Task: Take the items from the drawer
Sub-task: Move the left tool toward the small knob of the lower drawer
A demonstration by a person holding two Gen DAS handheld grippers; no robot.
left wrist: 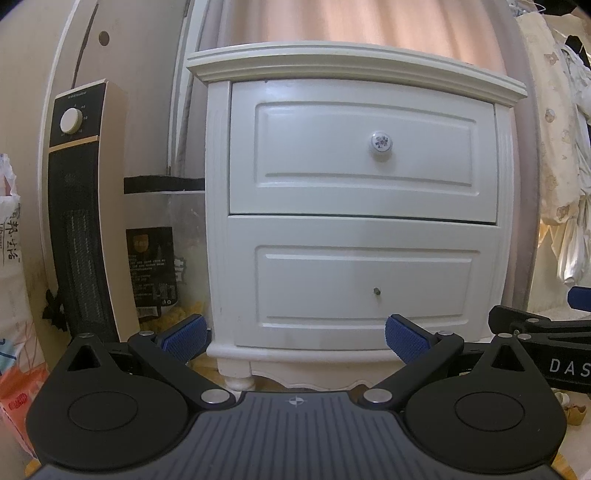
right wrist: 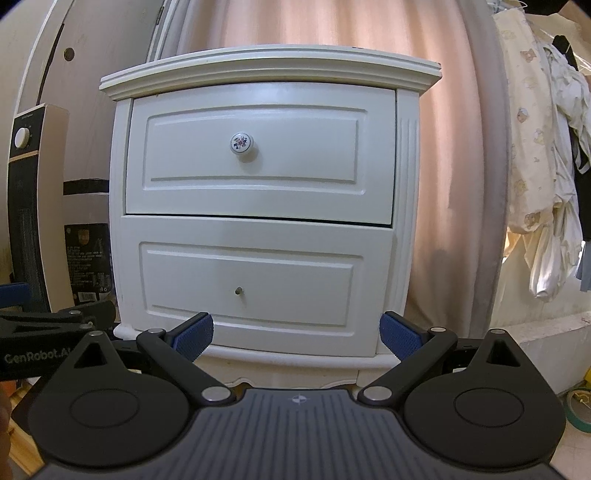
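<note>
Drawers were the business at hand, and both of them sat shut in a white nightstand [left wrist: 354, 206] that filled the middle of each view. Nearest the lenses, the left tongs [left wrist: 295, 338] and the right tongs [right wrist: 295, 336] hung low in their frames, each spread wide with its blue pads apart and nothing between them, pointing at the foot of the cabinet without touching it. In the lower right of the left view the right tool's black body showed, so the two were held side by side. Beyond the pads came the lower drawer [left wrist: 365, 284], whose front carried only a bare stub [left wrist: 376, 291] where a knob would sit. Above it, the upper drawer [right wrist: 258, 151] had a round ceramic knob [right wrist: 242, 143] with a small flower print, a little above centre of the frame. A thin dark gap ran between the two fronts. Left of the cabinet stood a tall tower heater [left wrist: 79, 206], and behind everything hung a pinkish curtain [right wrist: 314, 26]. Judging by this, the task stood at its very start: no drawer opened, no contents visible. The next move would likely call for one pair of tongs to rise to the flowered knob, close on it squarely and pull straight outward; the stub below looked a poor hold.
</note>
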